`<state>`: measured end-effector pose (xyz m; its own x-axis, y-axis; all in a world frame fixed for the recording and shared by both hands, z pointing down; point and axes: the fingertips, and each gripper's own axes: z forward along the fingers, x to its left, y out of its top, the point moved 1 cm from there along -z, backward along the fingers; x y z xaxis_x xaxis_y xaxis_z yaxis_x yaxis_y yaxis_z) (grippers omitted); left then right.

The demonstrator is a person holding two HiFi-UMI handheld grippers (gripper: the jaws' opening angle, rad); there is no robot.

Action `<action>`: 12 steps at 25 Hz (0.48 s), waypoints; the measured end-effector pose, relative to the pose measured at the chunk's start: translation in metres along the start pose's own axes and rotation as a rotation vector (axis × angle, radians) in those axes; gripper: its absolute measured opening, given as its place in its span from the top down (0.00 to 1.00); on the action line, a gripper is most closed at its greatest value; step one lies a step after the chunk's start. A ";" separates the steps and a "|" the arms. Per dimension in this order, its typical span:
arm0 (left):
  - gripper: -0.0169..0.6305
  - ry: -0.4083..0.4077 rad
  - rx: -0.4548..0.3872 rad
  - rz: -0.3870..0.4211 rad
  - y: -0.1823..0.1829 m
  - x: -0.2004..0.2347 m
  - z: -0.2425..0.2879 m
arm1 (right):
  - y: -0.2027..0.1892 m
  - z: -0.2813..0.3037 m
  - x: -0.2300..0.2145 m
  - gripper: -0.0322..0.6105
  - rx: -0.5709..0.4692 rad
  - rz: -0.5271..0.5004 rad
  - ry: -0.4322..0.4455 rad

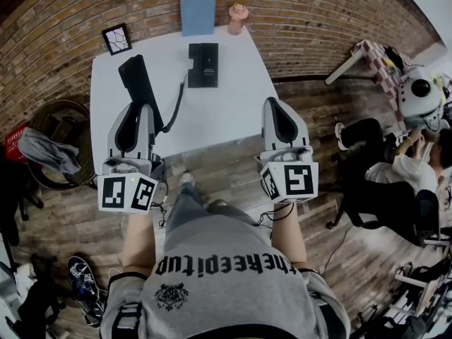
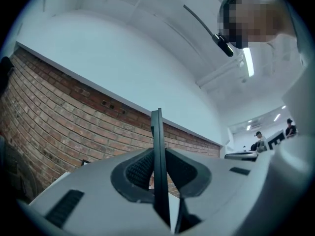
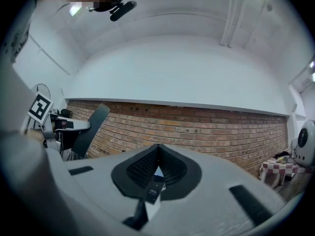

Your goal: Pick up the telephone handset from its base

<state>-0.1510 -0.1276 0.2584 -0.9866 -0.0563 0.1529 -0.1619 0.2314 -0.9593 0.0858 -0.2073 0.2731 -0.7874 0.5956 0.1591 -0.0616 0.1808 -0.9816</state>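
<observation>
A grey T-shirt (image 1: pixel 233 299) bears black block lettering (image 1: pixel 226 265) and, just beside it, a small black emblem (image 1: pixel 171 296) (both read upside down from the head view). Ahead of the T-shirt, the left gripper (image 1: pixel 136 108) and right gripper (image 1: pixel 277 103) have pale grey shells with black inner pads. Each carries a white cube (image 1: pixel 289 181) with black square markers, and a thin black cable (image 1: pixel 281 216) trails back toward the T-shirt.
</observation>
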 end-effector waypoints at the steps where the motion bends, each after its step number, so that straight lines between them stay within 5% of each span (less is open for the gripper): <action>1: 0.87 0.000 -0.003 0.002 0.000 -0.002 -0.001 | 0.000 -0.001 0.000 0.95 0.001 0.000 0.001; 12: 0.87 -0.005 -0.005 0.008 -0.001 -0.014 -0.002 | -0.004 -0.006 -0.005 0.95 0.004 0.002 0.008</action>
<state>-0.1373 -0.1248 0.2577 -0.9878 -0.0591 0.1443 -0.1543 0.2366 -0.9593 0.0937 -0.2059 0.2770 -0.7829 0.6018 0.1580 -0.0623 0.1769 -0.9823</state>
